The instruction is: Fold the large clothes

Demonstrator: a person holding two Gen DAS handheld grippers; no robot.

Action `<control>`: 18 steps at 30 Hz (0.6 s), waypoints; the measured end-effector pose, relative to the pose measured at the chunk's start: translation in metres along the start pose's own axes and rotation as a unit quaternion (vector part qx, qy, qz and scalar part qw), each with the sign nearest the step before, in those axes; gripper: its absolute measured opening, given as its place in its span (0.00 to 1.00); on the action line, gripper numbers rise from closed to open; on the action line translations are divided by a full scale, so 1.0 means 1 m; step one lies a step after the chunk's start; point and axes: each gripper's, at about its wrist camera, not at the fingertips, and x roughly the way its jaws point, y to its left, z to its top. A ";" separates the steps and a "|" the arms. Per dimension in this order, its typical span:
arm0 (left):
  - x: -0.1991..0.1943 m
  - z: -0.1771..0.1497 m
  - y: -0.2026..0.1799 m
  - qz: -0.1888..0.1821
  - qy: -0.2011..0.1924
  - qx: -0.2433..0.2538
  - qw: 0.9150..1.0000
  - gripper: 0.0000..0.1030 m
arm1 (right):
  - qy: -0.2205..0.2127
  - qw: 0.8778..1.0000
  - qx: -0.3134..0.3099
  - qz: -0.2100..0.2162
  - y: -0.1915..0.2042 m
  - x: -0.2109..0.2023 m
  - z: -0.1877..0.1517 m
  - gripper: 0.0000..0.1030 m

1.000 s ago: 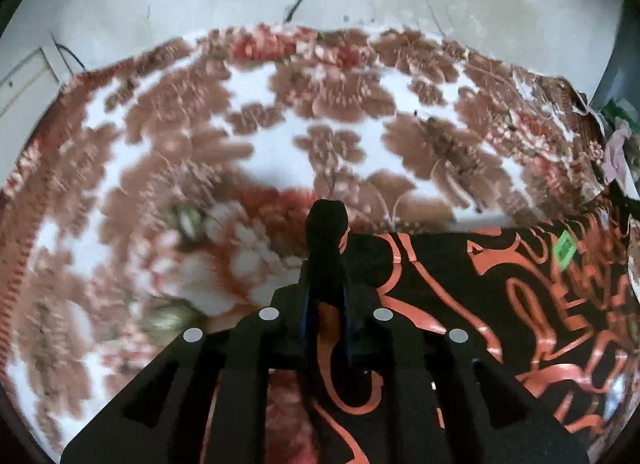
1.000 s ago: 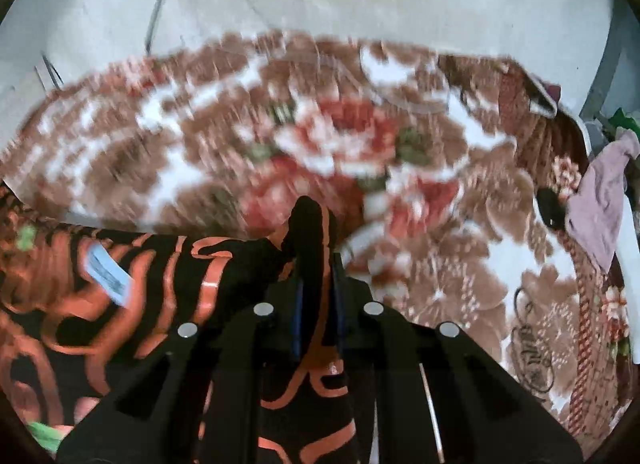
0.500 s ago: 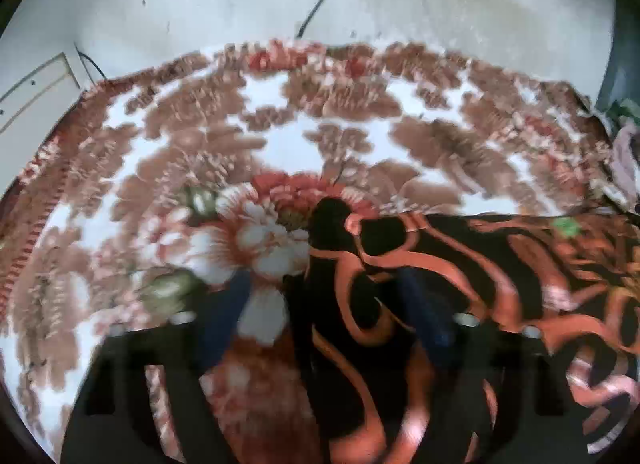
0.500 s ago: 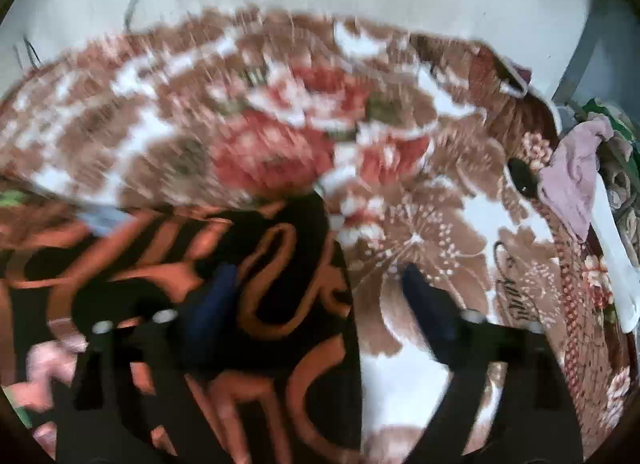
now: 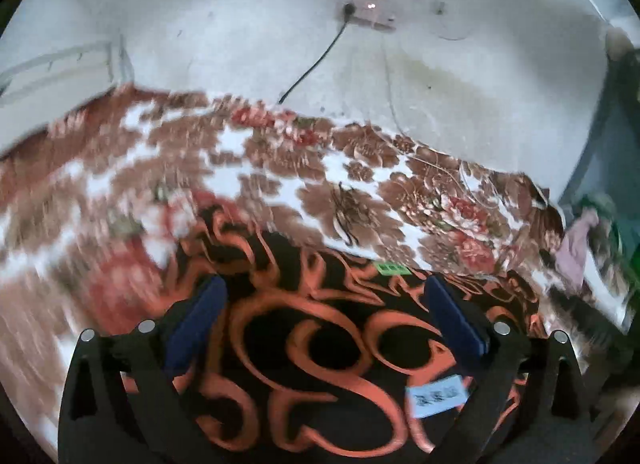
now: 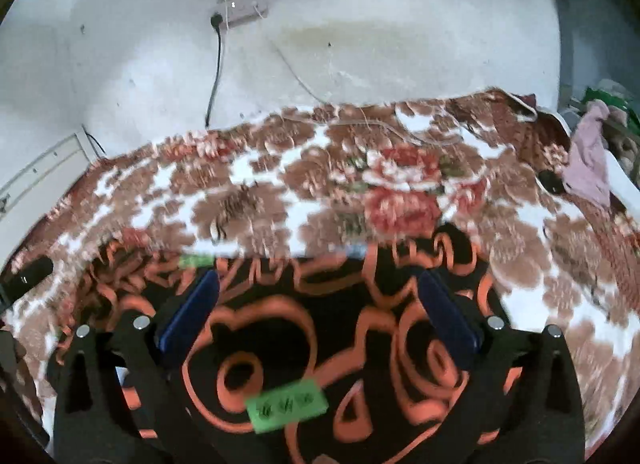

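A black garment with orange swirls (image 5: 320, 344) lies flat on a floral blanket (image 5: 280, 168); it also shows in the right wrist view (image 6: 320, 324). My left gripper (image 5: 324, 296) is open above the garment, blue pads wide apart, holding nothing. My right gripper (image 6: 318, 292) is open above the garment's right part, also empty. A pale blue tag (image 5: 438, 396) and a small green tag (image 5: 390, 267) lie on the cloth. A green tag (image 6: 286, 406) shows between the right fingers.
A white wall (image 5: 280, 24) with a socket and black cable (image 6: 216, 64) rises behind the bed. A pink cloth (image 6: 588, 156) and other clutter lie at the right edge. A dark object (image 6: 28, 274) lies at the left on the blanket.
Both grippers held pinched corners of the garment a second ago. They opened, let the cloth drop flat, and have pulled back and tilted up.
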 end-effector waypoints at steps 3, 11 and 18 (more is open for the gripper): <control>0.012 -0.025 -0.025 -0.009 0.014 0.041 0.999 0.95 | 0.020 0.999 -0.032 0.008 0.015 0.018 0.002 0.95; 0.040 -0.058 -0.054 0.049 0.021 0.154 0.987 0.95 | 0.025 0.996 -0.084 -0.029 0.036 0.034 -0.029 0.95; 0.063 -0.062 -0.027 0.055 0.053 0.148 0.986 0.96 | 0.057 0.990 -0.108 -0.071 0.023 0.061 -0.052 0.93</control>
